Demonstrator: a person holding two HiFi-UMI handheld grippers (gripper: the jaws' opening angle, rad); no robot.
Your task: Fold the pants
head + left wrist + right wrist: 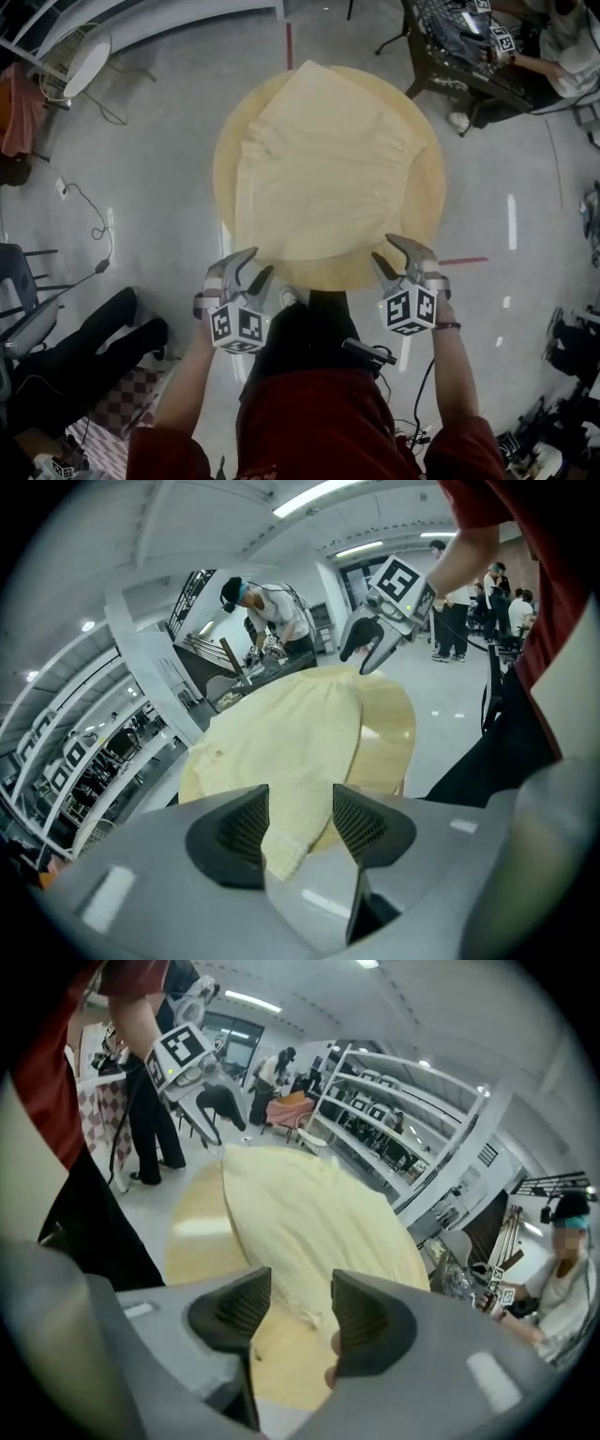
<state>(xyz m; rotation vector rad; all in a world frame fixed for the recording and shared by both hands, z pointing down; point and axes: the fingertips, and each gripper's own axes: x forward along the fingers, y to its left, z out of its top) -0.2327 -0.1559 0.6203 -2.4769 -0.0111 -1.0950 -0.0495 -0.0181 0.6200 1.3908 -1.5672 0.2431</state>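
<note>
Left gripper (261, 261) gaped wide around a loose corner of the pants (323, 178); right gripper (382, 247), equally wide, faced another corner.

Pale yellow pants (323, 169) lie spread flat on the round wooden surface (422, 202). One corner hangs past its near edge.

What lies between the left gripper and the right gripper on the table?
In the head view, the near hem of the pants and a bare strip of the table fill that stretch; nothing else lies there.
</note>
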